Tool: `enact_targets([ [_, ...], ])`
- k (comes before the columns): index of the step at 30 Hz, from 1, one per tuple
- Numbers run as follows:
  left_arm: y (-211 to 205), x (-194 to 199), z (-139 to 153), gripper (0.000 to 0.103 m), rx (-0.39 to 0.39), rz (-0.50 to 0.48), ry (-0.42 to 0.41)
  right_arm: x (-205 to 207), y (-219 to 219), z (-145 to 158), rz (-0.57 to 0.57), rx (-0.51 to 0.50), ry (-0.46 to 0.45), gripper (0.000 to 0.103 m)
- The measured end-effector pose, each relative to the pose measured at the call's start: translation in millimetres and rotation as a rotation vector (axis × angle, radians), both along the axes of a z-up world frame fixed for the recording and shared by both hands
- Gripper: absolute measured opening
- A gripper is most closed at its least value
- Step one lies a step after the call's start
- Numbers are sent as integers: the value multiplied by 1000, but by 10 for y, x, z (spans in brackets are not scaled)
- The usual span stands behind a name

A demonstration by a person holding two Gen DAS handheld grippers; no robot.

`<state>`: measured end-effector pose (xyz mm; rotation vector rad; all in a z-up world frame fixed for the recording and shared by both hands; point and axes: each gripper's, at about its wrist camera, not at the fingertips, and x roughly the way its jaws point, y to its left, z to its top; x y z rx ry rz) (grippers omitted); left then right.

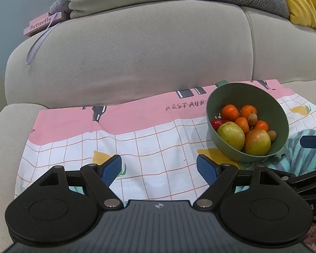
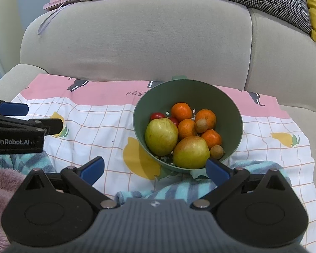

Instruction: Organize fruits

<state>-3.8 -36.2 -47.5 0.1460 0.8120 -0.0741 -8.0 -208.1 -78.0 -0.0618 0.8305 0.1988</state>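
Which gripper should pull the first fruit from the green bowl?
Right. The right gripper is open, facing the green bowl almost head-on; from the left gripper, also open, it sits off to the right.

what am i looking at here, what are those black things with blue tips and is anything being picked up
Those are two hand-held grippers; a person holds one in each hand, and each carries a camera looking forward along its two fingers. One picture comes from the left gripper, the other from the right gripper. The blue tips are the finger pads. Both grippers are open and hold nothing.

In front is a sofa seat covered by a patterned cloth. On it stands a green bowl with two apples, four oranges, small red fruits and two small brown ones. A striped towel lies nearer the camera.
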Motion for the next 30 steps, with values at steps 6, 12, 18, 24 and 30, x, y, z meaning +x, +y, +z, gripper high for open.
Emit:
enact_targets([
  [6, 7, -8, 9, 95, 1, 7, -8, 3, -5, 1, 3, 0, 0, 99],
  [12, -4, -15, 16, 95, -2, 2, -8, 5, -5, -1, 2, 0, 1, 99],
  [18, -5, -12, 15, 94, -13, 5, 0, 8, -3, 1, 3, -1, 2, 99],
  [24, -20, -22, 32, 92, -15, 7, -8, 0, -6, -10, 4, -2, 3, 99],
  [30, -7, -19, 33, 92, -24, 9, -7, 1, -8, -22, 6, -4, 6, 99],
])
